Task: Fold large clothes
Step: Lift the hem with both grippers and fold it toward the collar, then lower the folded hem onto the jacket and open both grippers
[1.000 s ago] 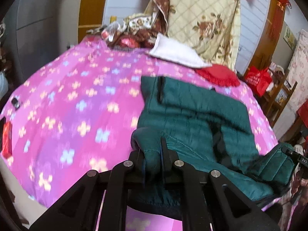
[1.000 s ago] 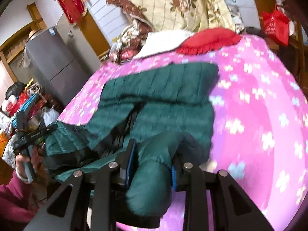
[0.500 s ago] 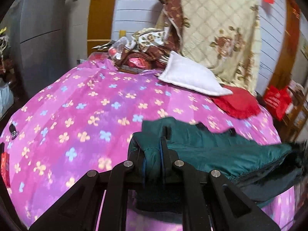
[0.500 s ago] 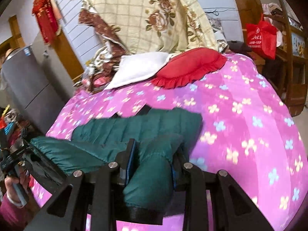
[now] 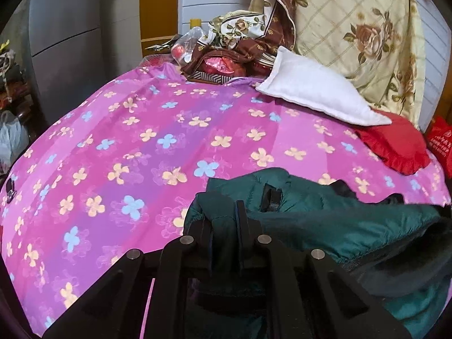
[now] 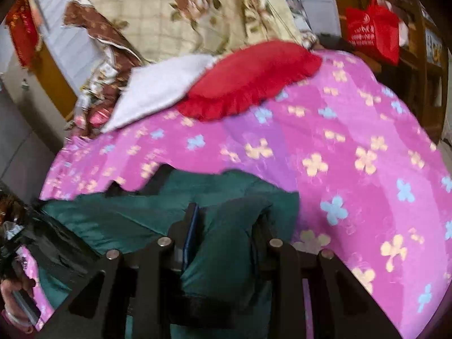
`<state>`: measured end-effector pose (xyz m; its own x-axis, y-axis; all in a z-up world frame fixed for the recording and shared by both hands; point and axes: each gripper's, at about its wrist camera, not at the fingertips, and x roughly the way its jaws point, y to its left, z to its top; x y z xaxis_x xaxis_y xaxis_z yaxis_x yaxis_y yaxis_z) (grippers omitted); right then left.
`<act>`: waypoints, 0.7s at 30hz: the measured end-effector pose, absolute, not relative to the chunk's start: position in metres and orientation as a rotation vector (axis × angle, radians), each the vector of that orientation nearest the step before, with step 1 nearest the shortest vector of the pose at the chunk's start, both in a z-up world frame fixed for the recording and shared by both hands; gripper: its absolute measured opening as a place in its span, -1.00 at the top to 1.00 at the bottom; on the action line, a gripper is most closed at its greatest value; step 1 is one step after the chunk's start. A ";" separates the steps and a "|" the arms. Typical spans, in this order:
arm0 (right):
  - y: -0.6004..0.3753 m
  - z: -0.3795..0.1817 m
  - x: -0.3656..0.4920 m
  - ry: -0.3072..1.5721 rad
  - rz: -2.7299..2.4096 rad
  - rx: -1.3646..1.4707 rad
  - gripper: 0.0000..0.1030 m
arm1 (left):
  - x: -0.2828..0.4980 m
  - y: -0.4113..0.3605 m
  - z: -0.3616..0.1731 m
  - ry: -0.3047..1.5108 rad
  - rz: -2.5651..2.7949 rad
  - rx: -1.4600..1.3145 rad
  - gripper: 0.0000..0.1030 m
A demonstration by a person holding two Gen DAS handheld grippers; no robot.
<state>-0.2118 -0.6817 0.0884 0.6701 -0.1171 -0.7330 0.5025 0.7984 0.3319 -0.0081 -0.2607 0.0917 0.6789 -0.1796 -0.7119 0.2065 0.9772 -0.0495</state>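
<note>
A dark green padded jacket (image 5: 333, 220) lies bunched on the near part of a pink flowered bedspread (image 5: 127, 141). My left gripper (image 5: 224, 223) is shut on a fold at the jacket's left edge, the cloth pinched tight between the black fingers. In the right wrist view the same green jacket (image 6: 135, 214) stretches off to the left, and my right gripper (image 6: 226, 226) is shut on a thick wad of it at the right edge. A hand (image 6: 17, 296) shows at the lower left of that view, gripping the left tool's handle.
At the head of the bed lie a white pillow (image 5: 313, 90), a red frilled cushion (image 6: 248, 79) and a heap of floral bedding (image 5: 353, 34). A grey fridge (image 5: 62, 42) stands to the left. A red bag (image 6: 373, 31) hangs by wooden shelves on the right.
Both grippers have carried the jacket's near edge toward the head of the bed. The jacket, spread flat a second ago, is now doubled over and much shorter. Both grips held.
</note>
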 end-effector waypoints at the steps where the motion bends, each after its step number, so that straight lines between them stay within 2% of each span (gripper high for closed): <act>1: -0.682 0.082 -0.211 0.763 -0.370 0.553 0.38 | -0.008 -0.263 0.089 0.790 -0.210 0.045 1.00; 5: -0.680 0.079 -0.214 0.741 -0.362 0.556 0.28 | -0.004 -0.266 0.085 0.791 -0.210 0.037 1.00; 8: -0.683 0.094 -0.226 0.719 -0.322 0.583 0.06 | -0.002 -0.265 0.083 0.798 -0.224 0.011 1.00; 10: -0.683 0.108 -0.243 0.669 -0.281 0.624 -0.27 | -0.002 -0.265 0.082 0.799 -0.226 0.000 1.00; 12: -0.680 0.120 -0.256 0.636 -0.289 0.615 -0.45 | -0.001 -0.266 0.082 0.800 -0.225 0.001 1.00; 17: -0.655 0.158 -0.295 0.516 -0.300 0.514 -0.51 | -0.002 -0.266 0.080 0.797 -0.226 0.003 1.00; 21: -0.612 0.163 -0.280 0.569 -0.170 0.376 -0.51 | 0.000 -0.261 0.081 0.811 -0.252 -0.040 0.93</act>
<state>-0.2804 -0.6117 0.1635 0.8309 -0.0538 -0.5537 0.2591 0.9182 0.2995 0.0003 -0.2610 0.0809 0.6608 -0.2382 -0.7118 0.2075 0.9693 -0.1317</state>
